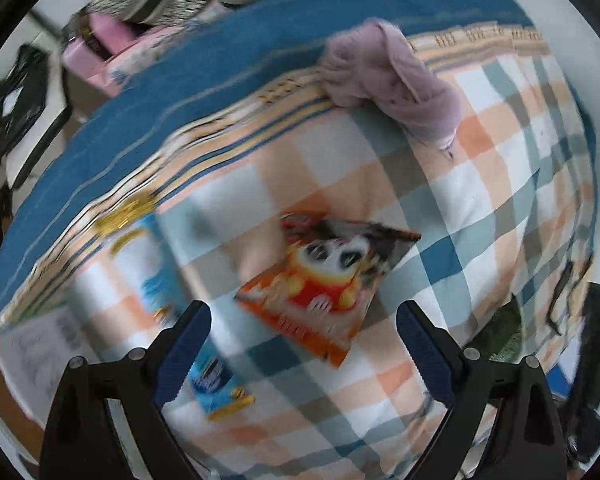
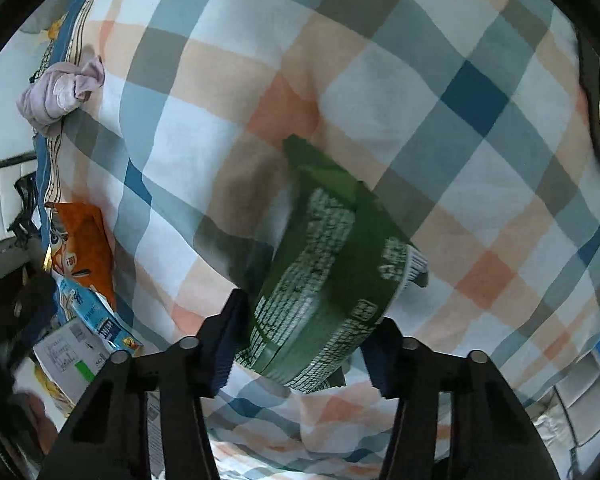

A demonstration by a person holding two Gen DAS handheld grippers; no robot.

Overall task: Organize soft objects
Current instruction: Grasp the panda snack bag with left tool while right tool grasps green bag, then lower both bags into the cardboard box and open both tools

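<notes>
Gripping a green snack packet (image 2: 320, 280) above the checked quilt (image 2: 420, 100), the right claw (image 2: 300, 344) appears mid-carry; the left claw (image 1: 304, 328), spread wide and empty, hovers near an orange packet (image 1: 328, 276), likely the next pickup.

Snack pkts: 3 total. 1 orange pkt (image 1: 324, 280), 1 blue pkt (image 1: 204, 360), 1 green pkt (image 2: 324, 280). Cloth: 1 lilac bundle (image 1: 392, 80). Bedding: 1 plaid quilt (image 1: 480, 200), 1 blue sheet (image 1: 220, 64). Paper: 1 printed sheet (image 2: 68, 356). Grippers: 2, i.e. 1 left gripper (image 1: 304, 336), 1 right gripper (image 2: 304, 340).
</notes>
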